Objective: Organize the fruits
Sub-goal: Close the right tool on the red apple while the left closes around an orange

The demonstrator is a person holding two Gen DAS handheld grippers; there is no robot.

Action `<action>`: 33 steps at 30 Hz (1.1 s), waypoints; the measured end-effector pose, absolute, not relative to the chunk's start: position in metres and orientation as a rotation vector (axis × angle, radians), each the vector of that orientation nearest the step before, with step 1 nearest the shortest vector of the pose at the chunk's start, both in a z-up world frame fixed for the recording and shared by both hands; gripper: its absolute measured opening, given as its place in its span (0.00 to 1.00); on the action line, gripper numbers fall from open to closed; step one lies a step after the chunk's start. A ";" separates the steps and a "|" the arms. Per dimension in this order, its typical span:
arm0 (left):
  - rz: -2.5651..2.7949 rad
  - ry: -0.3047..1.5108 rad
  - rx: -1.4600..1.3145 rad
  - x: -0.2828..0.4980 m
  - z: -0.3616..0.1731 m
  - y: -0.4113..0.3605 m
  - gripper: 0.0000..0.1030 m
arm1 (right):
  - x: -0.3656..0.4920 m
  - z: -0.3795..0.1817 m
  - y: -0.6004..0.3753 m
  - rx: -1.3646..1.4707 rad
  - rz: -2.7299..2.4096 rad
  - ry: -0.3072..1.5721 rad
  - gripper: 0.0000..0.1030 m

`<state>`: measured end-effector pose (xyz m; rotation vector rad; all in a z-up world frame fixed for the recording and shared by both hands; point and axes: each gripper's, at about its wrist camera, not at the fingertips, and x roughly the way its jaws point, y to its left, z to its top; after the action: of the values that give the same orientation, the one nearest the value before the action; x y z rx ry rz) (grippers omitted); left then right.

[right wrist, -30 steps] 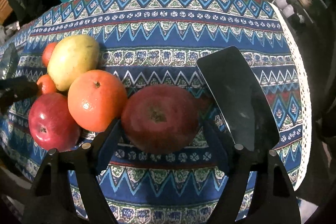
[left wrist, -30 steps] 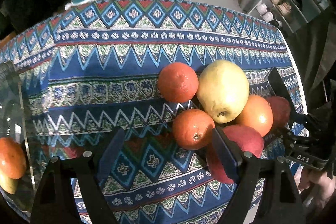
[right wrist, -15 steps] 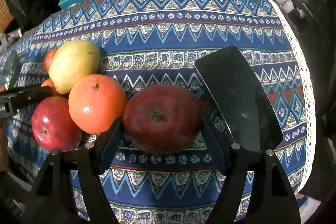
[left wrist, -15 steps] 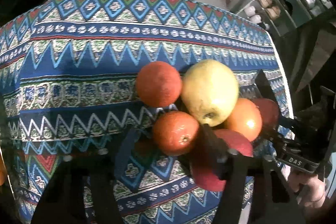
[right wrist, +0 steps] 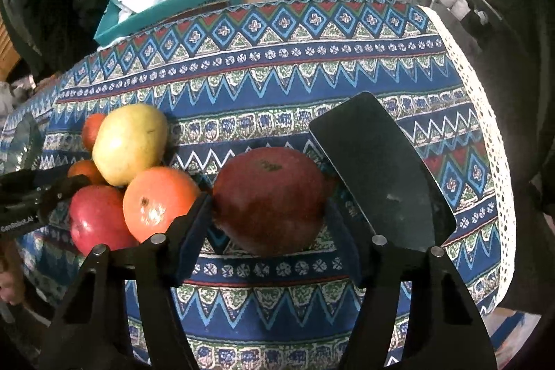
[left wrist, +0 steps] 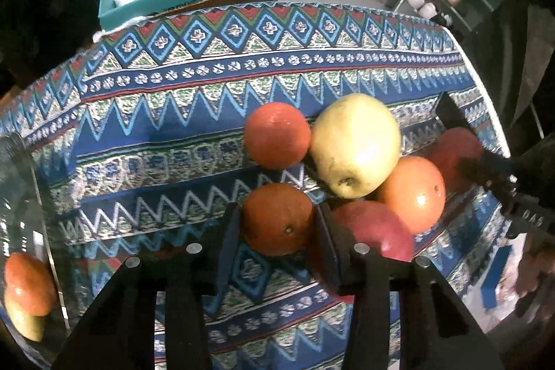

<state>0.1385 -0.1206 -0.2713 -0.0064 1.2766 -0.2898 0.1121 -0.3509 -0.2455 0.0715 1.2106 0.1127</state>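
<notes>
While the left gripper pinches the small orange at lower centre, lifting could roll the touching yellow apple. From the right wrist, the right gripper clamps the dark red apple, mid-frame on the tablecloth; its roundness risks slipping.

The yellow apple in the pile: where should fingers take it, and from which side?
Grip the yellow apple across its widest part, coming from above. It rides high on the oranges and on the red apple, so its upper flanks are bare. Lower down, the big orange crowds it.
</notes>
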 end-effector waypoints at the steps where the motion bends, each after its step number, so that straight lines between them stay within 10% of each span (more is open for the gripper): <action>1: -0.295 1.277 0.005 0.137 -0.271 -0.119 0.43 | 0.113 -0.244 -0.351 0.074 0.113 1.208 0.62; 13: -0.296 1.298 -0.121 0.145 -0.287 -0.108 0.59 | 0.117 -0.259 -0.357 0.176 0.140 1.232 0.70; 33: -0.333 1.258 -0.088 0.142 -0.285 -0.115 0.46 | 0.133 -0.274 -0.352 0.168 0.101 1.217 0.77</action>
<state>0.1419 -0.1150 -0.2847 -0.0876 1.2580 -0.3329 0.1334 -0.3518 -0.2744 0.1684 1.2167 0.1011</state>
